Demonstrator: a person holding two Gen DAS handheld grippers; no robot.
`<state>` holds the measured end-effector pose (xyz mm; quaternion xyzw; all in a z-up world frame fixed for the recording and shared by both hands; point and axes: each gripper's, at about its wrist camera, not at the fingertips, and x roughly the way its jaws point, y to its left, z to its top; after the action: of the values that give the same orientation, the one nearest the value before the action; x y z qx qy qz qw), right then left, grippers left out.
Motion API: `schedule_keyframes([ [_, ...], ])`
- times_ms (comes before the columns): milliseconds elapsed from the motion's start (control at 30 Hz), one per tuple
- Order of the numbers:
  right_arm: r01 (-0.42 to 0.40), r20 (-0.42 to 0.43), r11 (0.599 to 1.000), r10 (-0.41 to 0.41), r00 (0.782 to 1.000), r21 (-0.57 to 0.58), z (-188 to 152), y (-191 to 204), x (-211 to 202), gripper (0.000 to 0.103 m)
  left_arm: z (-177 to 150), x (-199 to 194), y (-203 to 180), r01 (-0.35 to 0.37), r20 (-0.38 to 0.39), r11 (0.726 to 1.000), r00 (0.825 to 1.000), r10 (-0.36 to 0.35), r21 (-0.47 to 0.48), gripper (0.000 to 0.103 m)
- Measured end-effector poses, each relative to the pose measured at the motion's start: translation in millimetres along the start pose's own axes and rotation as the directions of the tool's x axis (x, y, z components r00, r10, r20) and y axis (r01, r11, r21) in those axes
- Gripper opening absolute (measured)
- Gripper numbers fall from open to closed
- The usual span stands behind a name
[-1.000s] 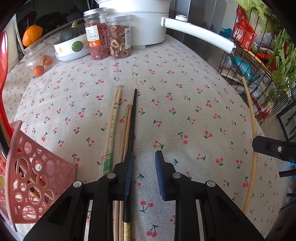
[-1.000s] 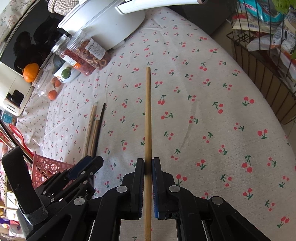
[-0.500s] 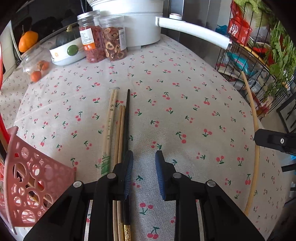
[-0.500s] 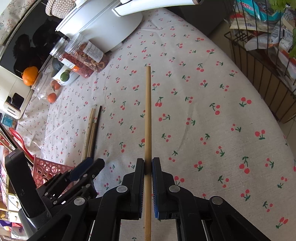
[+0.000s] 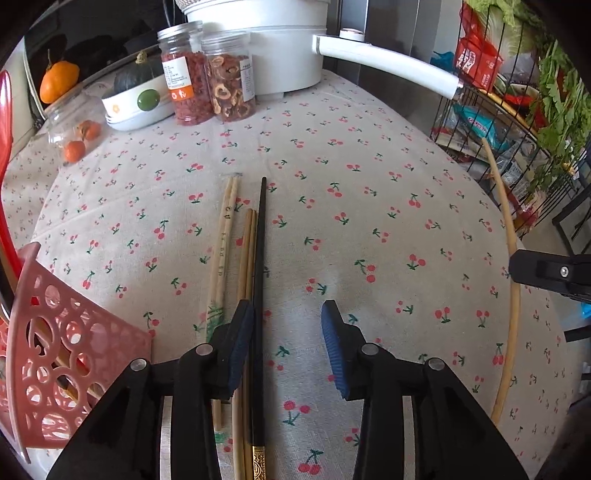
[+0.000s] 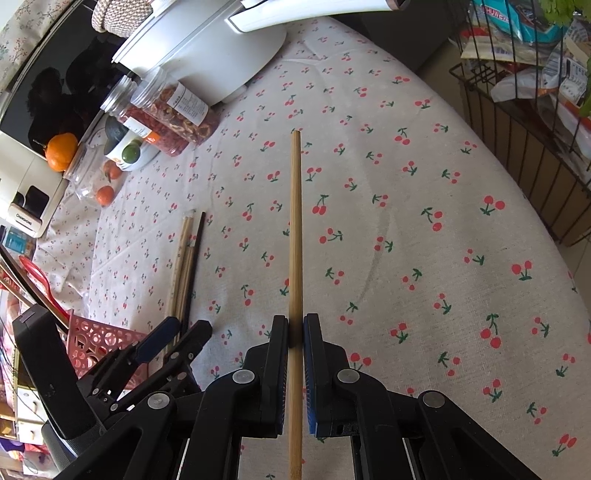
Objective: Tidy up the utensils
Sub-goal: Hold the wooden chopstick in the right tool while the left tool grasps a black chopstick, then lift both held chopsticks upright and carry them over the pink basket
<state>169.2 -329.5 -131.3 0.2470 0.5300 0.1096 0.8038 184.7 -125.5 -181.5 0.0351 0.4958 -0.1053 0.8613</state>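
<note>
Cherry-print tabletop (image 5: 369, 206), chopsticks at six o'clock.
Black chopstick (image 5: 260, 243) lies beside pale ones; left gripper (image 5: 288, 332) jaws opening wider than before, right gripper (image 6: 295, 328) clenched on bamboo stick (image 6: 295, 221).

"CHANGHONG" on the white remote control (image 6: 25, 218); partial "HUWE" on a blue packet (image 6: 496, 14) in the wire rack (image 6: 517, 122).

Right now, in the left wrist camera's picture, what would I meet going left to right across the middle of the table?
Pink basket → pale chopsticks → black chopstick → bare cherry tablecloth → long bamboo stick held by the right gripper.
</note>
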Motion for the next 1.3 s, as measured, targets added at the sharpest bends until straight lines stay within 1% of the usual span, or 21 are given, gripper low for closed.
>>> schedule_keyframes([
  [33, 0.000, 0.000, 1.000, 0.000, 1.000, 0.003, 0.2, -0.7, 0.0, 0.005, -0.3, 1.9, -1.3, 0.060, -0.030, 0.998, 0.998, -0.060, -0.005, 0.040],
  [67, -0.001, 0.000, 1.000, 0.001, 1.000, 0.006, 0.4, -1.3, 0.0, 0.005, -1.5, 2.1, -3.6, 0.100, -0.039, 0.995, 0.994, -0.100, -0.007, 0.039],
  [100, -0.002, -0.001, 1.000, 0.002, 1.000, 0.010, 0.5, -1.9, -0.1, 0.005, -2.6, 2.4, -8.2, 0.134, -0.053, 0.991, 0.990, -0.133, 0.011, 0.039],
  [133, -0.003, 0.000, 1.000, 0.003, 1.000, 0.013, 0.9, -2.6, -0.4, 0.005, -3.9, 1.9, -12.3, 0.136, -0.054, 0.990, 0.989, -0.134, 0.028, 0.039],
  [200, -0.004, 0.004, 1.000, 0.004, 1.000, 0.017, 0.9, -3.1, -1.7, 0.005, -3.5, 3.8, -18.3, 0.105, -0.053, 0.993, 0.993, -0.103, 0.051, 0.039],
  [367, -0.007, 0.010, 1.000, 0.006, 1.000, 0.029, 2.5, -7.6, -4.8, 0.005, 11.4, 17.4, -26.7, 0.060, -0.047, 0.997, 0.997, -0.057, 0.057, 0.036],
  [467, -0.002, 0.012, 0.999, 0.002, 1.000, 0.038, 3.6, -11.5, -5.3, 0.005, 26.4, 23.9, -35.4, 0.005, -0.052, 0.997, 0.999, -0.002, 0.072, 0.035],
  [567, 0.002, 0.015, 0.999, -0.002, 1.000, 0.047, 4.1, -15.7, -7.2, 0.005, 46.7, 35.1, -40.9, -0.036, -0.086, 0.997, 0.995, 0.041, 0.062, 0.031],
  [633, 0.003, 0.019, 0.999, -0.004, 1.000, 0.052, 3.4, -17.4, -9.5, 0.005, 59.0, 41.8, -41.3, -0.059, -0.118, 0.998, 0.991, 0.063, 0.037, 0.030],
  [667, 0.004, 0.021, 0.999, -0.005, 1.000, 0.054, 2.8, -18.0, -11.0, 0.005, 63.2, 43.7, -41.0, -0.068, -0.132, 0.997, 0.989, 0.071, 0.024, 0.028],
  [733, 0.005, 0.026, 0.998, -0.006, 1.000, 0.057, 1.4, -18.7, -14.0, 0.005, 69.1, 46.9, -43.1, -0.079, -0.152, 0.997, 0.985, 0.081, 0.019, 0.019],
  [767, 0.006, 0.029, 0.998, -0.008, 1.000, 0.058, 0.6, -18.8, -15.7, 0.005, 69.8, 47.3, -46.1, -0.085, -0.158, 0.996, 0.983, 0.089, 0.032, 0.007],
  [833, 0.010, 0.037, 0.998, -0.012, 0.999, 0.061, -0.7, -18.2, -19.0, 0.005, 63.6, 43.2, -54.8, -0.127, -0.155, 0.988, 0.978, 0.139, 0.085, 0.007],
  [867, 0.011, 0.041, 0.998, -0.014, 0.999, 0.062, -1.6, -17.9, -21.0, 0.005, 59.5, 40.0, -57.5, -0.131, -0.150, 0.986, 0.978, 0.147, 0.107, 0.006],
  [900, 0.012, 0.046, 0.998, -0.015, 0.999, 0.065, -2.7, -17.5, -23.2, 0.005, 54.5, 35.3, -58.7, -0.120, -0.147, 0.986, 0.980, 0.137, 0.115, 0.006],
  [1033, 0.014, 0.076, 0.999, -0.017, 0.997, 0.039, -7.7, -10.1, -36.6, 0.005, 34.6, 1.2, -53.7, -0.060, -0.108, 0.994, 0.992, 0.070, 0.091, 0.005],
  [1167, 0.013, 0.115, 1.000, -0.013, 0.993, 0.001, -16.9, 3.9, -52.6, 0.005, 16.5, -54.0, -41.6, 0.003, -0.012, 0.997, 1.000, -0.002, 0.082, 0.005],
  [1233, 0.023, 0.140, 0.999, -0.020, 0.990, -0.022, -21.7, 13.1, -61.4, 0.005, 7.1, -82.7, -33.1, 0.037, 0.038, 0.996, 0.998, -0.040, 0.080, 0.005],
  [1300, 0.040, 0.168, 0.998, -0.031, 0.985, -0.050, -26.6, 23.1, -70.4, 0.005, -3.4, -110.6, -22.6, 0.080, 0.085, 0.994, 0.993, -0.086, 0.073, 0.005],
])
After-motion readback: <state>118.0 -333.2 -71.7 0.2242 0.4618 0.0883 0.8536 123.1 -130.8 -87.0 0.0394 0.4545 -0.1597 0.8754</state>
